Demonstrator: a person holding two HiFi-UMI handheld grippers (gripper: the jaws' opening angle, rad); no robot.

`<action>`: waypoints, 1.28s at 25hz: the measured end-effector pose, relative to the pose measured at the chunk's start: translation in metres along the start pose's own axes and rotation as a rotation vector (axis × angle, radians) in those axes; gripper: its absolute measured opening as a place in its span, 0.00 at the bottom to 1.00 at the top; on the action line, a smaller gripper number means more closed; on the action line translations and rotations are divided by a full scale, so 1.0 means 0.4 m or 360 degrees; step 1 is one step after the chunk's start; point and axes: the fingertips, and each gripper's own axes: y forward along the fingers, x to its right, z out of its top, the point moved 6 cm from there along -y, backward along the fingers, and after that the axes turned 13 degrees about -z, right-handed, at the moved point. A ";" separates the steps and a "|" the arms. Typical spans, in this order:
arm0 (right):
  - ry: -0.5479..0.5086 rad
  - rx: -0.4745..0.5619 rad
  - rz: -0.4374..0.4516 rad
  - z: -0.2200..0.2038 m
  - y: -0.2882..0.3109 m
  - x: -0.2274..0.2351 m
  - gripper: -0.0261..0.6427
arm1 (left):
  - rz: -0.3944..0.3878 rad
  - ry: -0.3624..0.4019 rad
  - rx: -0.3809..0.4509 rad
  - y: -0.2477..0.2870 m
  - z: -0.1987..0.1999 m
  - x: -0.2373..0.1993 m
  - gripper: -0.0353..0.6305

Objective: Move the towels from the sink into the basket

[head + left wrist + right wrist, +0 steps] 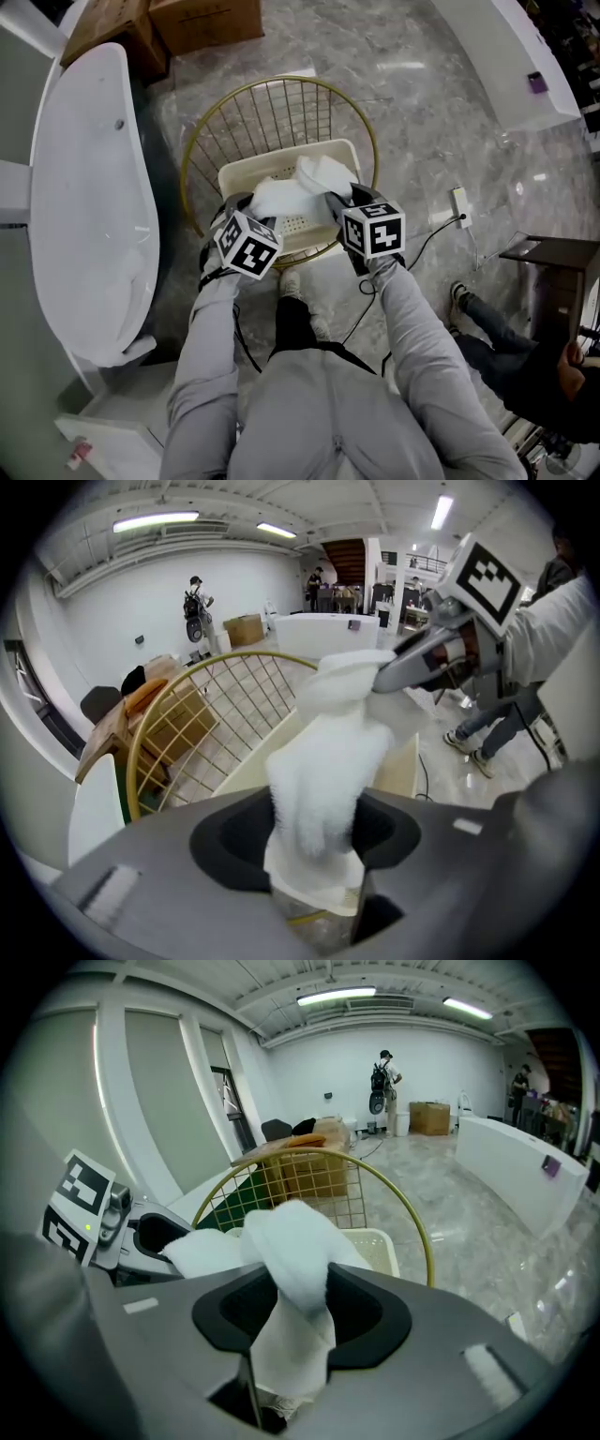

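Observation:
A white towel (300,192) hangs stretched between my two grippers, just above a cream plastic basket (242,174) that sits inside a gold wire basket (281,81). My left gripper (246,202) is at the towel's left end and my right gripper (336,199) at its right end. In the left gripper view the towel (323,761) runs up through the left gripper (314,841), loose in a wider gap, toward the right gripper (394,672). The right gripper view shows the towel (295,1241) lying between that right gripper's (292,1321) parted jaws. The long white sink (89,187) stands to the left.
Cardboard boxes (202,19) lie beyond the wire basket. A cable and power strip (459,208) cross the marble floor at right, near a dark stand (553,281) and a seated person (525,370). A white counter (525,56) runs along the far right.

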 end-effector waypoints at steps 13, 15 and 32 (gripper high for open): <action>0.0056 0.0049 -0.0028 0.019 -0.007 0.003 0.26 | 0.0042 -0.0032 0.0036 -0.027 -0.006 -0.021 0.47; 0.0059 0.0056 -0.0028 0.023 -0.021 0.004 0.26 | 0.0049 -0.0033 0.0043 -0.039 0.000 -0.014 0.47; 0.0088 0.0405 0.0061 0.043 -0.312 -0.006 0.26 | 0.0317 -0.0175 0.0334 -0.289 0.011 0.174 0.47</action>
